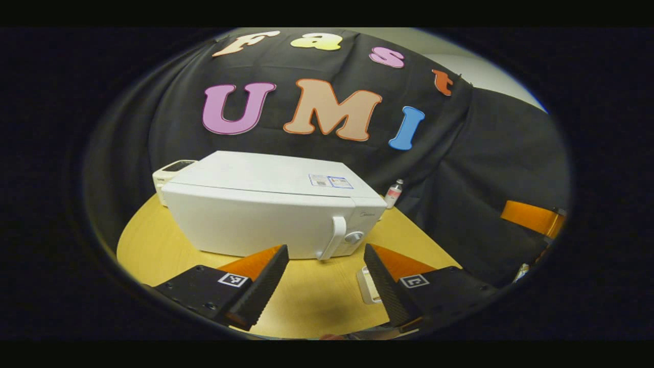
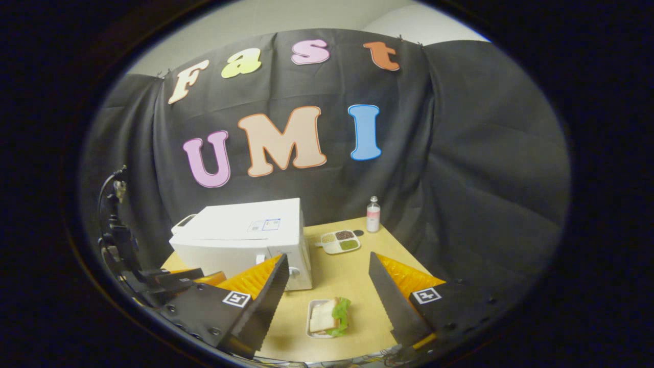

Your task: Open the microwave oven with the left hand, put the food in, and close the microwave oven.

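Left gripper view: left gripper (image 1: 326, 278) spread wide, empty, aimed at closed microwave (image 1: 265, 209) on table (image 1: 153, 240), handle (image 1: 334, 236) between fingertips, well beyond. Right gripper view: right gripper (image 2: 327, 289) likewise agape above sandwich tray (image 2: 327, 318), microwave just left; sectioned dish (image 2: 341, 241) and bottle (image 2: 373, 214) behind.

No legible text. Microwave oven (image 1: 265, 204), straight ahead of the jaws in left gripper view: two stickers (image 1: 330, 181) on top, print too small; faint brand mark (image 1: 367, 214) above the knob, unreadable. Square black-and-white code tags (image 1: 233, 279) on each finger, both grippers. Bottle (image 2: 373, 214) far beyond the right jaw in right gripper view: label unreadable.
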{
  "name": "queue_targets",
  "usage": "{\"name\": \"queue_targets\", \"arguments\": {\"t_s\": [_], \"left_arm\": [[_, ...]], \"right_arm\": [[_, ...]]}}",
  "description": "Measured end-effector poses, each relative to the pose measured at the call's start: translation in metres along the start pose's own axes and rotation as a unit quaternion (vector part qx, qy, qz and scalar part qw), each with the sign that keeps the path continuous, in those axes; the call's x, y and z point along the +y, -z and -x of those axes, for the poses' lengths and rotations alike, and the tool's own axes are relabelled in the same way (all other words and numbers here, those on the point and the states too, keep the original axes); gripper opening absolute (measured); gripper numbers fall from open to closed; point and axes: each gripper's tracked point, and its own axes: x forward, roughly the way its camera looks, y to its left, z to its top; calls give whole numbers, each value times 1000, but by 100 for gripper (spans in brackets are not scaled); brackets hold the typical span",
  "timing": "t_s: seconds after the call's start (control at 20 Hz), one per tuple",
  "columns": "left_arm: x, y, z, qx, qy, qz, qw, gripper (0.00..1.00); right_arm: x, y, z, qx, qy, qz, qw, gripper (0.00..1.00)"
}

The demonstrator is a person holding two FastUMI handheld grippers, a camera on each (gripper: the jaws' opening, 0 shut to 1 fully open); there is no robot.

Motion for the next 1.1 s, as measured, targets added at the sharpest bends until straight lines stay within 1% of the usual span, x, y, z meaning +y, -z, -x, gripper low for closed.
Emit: {"name": "queue_targets", "arguments": {"t_s": [0.05,0.15,0.2,0.25,0.4,0.5,0.55,0.6,0.65,0.7,0.8,0.95,1.1], "left_arm": [[-1,4,-8,7,3,2,1000,92],[-1,19,-25,24,0,-2,1000,92],[1,26,-33,34,-3,-4,999,88],[0,31,-40,38,-2,-7,999,87],[1,40,-64,44,-2,-10,999,87],[1,46,-77,42,-3,-23,999,87],[0,49,-83,44,-4,-31,999,82],[0,53,-90,49,-6,-37,998,87],[0,55,-96,50,-11,-38,998,87],[2,57,-106,48,-22,-36,998,83],[5,63,-119,50,-40,-31,997,82],[5,73,-136,59,-49,-20,997,82],[7,78,-149,62,-61,-14,996,71]], "right_arm": [[-3,0,1,0,3,2,1000,92],[-8,-2,1,-2,8,6,1000,92],[-10,-1,1,-2,11,7,1000,92],[-12,0,0,-1,14,6,1000,92],[-26,2,1,3,24,6,1000,92],[-34,2,0,5,31,8,999,92],[-38,2,-1,7,33,9,999,92],[-41,4,-2,10,34,9,999,92],[-43,4,-3,12,33,10,999,92],[-44,4,-4,14,32,12,999,92],[-44,6,-6,17,27,18,999,92],[-44,6,-9,21,17,20,999,92],[-48,10,-12,27,8,23,999,92]]}}
